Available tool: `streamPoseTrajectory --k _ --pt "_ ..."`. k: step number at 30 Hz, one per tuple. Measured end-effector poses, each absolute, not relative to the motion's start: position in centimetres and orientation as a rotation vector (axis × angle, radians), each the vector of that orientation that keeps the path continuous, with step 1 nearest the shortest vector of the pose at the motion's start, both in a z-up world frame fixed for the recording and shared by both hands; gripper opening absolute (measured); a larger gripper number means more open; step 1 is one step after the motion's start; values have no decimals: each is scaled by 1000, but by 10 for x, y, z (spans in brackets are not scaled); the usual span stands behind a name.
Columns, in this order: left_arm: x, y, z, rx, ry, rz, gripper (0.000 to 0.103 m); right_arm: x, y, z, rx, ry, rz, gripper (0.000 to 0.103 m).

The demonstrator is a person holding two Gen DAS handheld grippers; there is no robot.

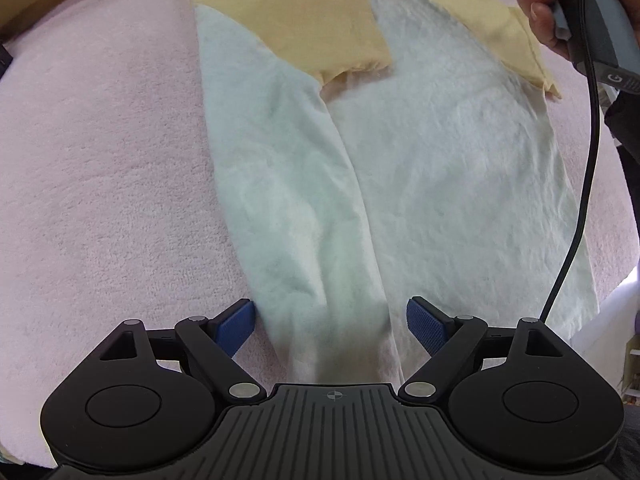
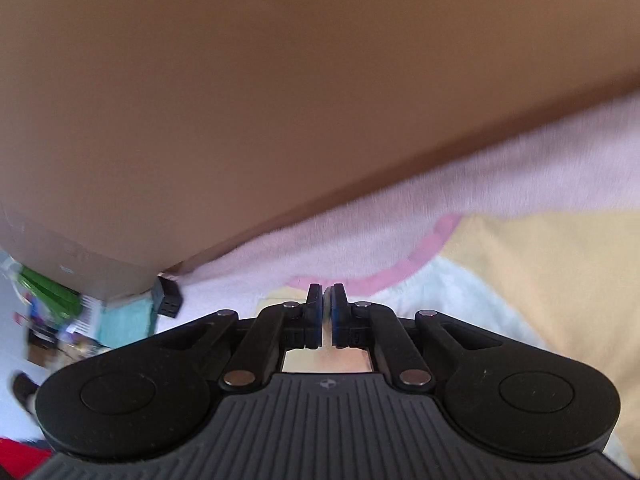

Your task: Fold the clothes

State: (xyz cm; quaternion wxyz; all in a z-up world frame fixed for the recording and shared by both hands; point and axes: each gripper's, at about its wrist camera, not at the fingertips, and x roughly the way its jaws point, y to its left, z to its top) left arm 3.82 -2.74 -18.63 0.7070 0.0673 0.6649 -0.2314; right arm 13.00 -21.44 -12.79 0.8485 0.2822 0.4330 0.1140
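The shirt (image 1: 420, 152), white in the body with yellow sleeves, lies flat on the pink blanket (image 1: 100, 168). All positions below are given relative to the shirt.

Shirt: In the left wrist view, one long side of the body is folded inward, forming a lengthwise flap (image 1: 280, 200) that runs from the shoulder to the hem. The left yellow sleeve (image 1: 316, 20) lies folded across the upper body. The right yellow sleeve (image 1: 516, 36) extends outward past the far side edge onto the blanket. In the right wrist view, the pink collar trim (image 2: 404, 268) curves along the neck opening.

Left gripper (image 1: 330, 326): It hangs over the hem end of the shirt, pointing steeply down. Its jaws stand wide apart, with the folded flap passing between the blue pads (image 1: 236, 326). The pads do not press on the cloth.

Right gripper (image 2: 326, 304): It is positioned at the collar end of the shirt. Its jaws are closed together. The view is blurred, so whether a thin edge of cloth is caught between the pads cannot be confirmed; none is visible.

Right hand (image 1: 536, 4): Seen from the left wrist view, it grips the grey handle near the right sleeve. A black cable (image 1: 588, 160) hangs from the handle down that side of the shirt.

Beyond the collar end, a brown board (image 2: 280, 100) borders the blanket.
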Motion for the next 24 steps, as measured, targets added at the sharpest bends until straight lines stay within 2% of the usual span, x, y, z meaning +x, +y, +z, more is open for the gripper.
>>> streamPoseTrajectory --k 3,4,5,10,16,19,24 --pt "37 -29 -186 158 1477 -516 91 121 -186 -115 279 833 162 16" --pt "36 -29 -186 161 1477 -516 91 120 -178 -116 190 841 147 41" --pt "36 -28 -186 159 1477 -516 91 120 -175 -119 144 857 122 50" --pt "32 -25 -186 147 1476 -511 92 122 -169 -110 191 843 292 43" --pt "26 -22 -185 149 1469 -507 93 129 -95 -99 -237 758 613 38" --pt "23 -23 -184 164 1466 -499 93 139 -63 -110 -471 768 702 31" --pt "17 -23 -172 233 1409 -467 93 164 -37 -118 -519 872 770 31"
